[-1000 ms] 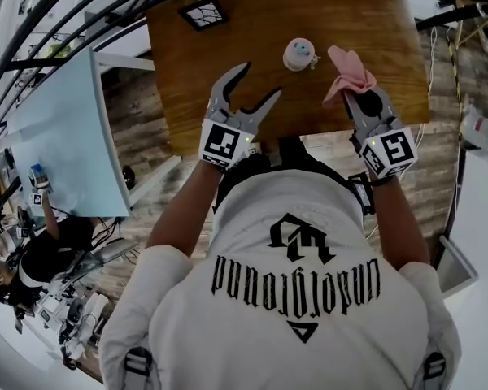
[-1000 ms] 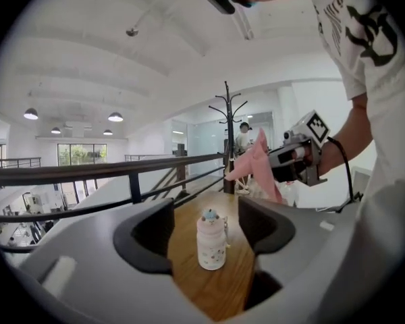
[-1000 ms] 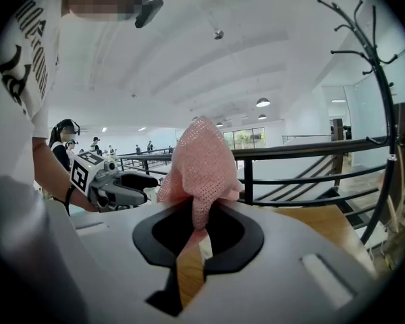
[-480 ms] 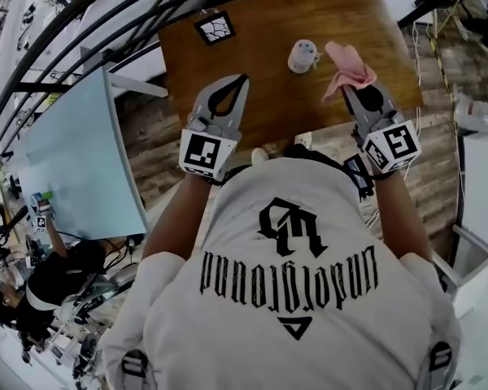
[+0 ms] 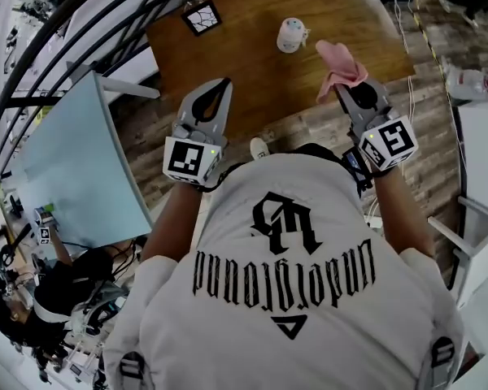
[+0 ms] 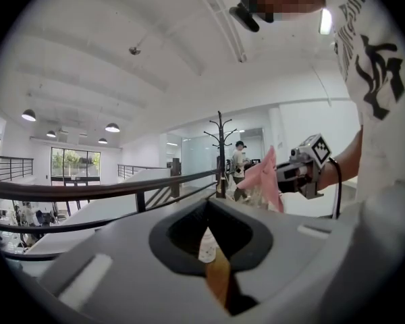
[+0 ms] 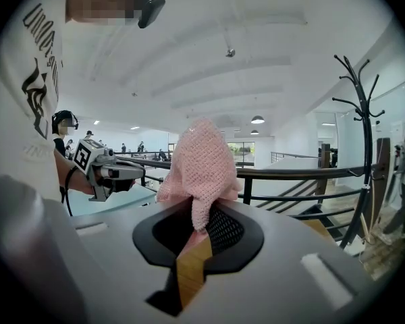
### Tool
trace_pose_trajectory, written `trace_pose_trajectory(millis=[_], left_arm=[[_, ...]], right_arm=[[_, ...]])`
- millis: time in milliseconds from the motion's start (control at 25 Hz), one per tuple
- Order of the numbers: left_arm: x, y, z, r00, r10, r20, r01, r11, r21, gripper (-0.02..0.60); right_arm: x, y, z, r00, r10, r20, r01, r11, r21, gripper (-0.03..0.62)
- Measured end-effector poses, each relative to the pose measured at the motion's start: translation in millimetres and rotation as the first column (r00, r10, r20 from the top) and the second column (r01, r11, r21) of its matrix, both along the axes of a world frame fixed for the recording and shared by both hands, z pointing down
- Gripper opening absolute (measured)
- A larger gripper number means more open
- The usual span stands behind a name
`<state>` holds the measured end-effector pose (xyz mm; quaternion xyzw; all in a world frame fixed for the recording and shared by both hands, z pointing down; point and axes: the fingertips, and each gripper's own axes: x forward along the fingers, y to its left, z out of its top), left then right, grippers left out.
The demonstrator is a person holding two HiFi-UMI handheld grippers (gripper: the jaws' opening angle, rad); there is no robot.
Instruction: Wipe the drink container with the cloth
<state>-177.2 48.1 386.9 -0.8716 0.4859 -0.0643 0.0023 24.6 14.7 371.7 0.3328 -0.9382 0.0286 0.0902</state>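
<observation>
A small white patterned cup (image 5: 291, 35), the drink container, stands near the far side of the brown wooden table (image 5: 252, 63). My right gripper (image 5: 342, 89) is shut on a pink knitted cloth (image 5: 340, 65), held up over the table's near right edge, short of the cup. In the right gripper view the cloth (image 7: 199, 174) bunches up above the shut jaws. My left gripper (image 5: 224, 84) hangs over the table's near edge, left of and short of the cup; its jaws are shut on nothing. In the left gripper view the cloth (image 6: 266, 181) hangs off to the right.
A black-and-white marker tile (image 5: 202, 16) lies at the table's far left corner. A pale blue panel (image 5: 73, 153) and black railings (image 5: 81, 51) stand to the left. A plastic bottle (image 5: 470, 81) lies on the plank floor at right. A coat stand (image 7: 361, 147) rises beyond the railing.
The left gripper's jaws have gone from wide open to shut, with nothing in them. Both grippers have risen and drawn back from the cup. The cloth stays in the right gripper.
</observation>
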Motion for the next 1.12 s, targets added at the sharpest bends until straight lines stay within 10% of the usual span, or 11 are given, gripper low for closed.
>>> trace_pose_trajectory(millis=[1120], left_arm=[[246.3,168.5,-17.3,0.997,-0.065,-0.037,0.065,0.998,0.022,0.049]], right_arm=[[227.2,186.6,4.3,0.996,-0.068,0.066,0.066,0.998,0.019,0.035]])
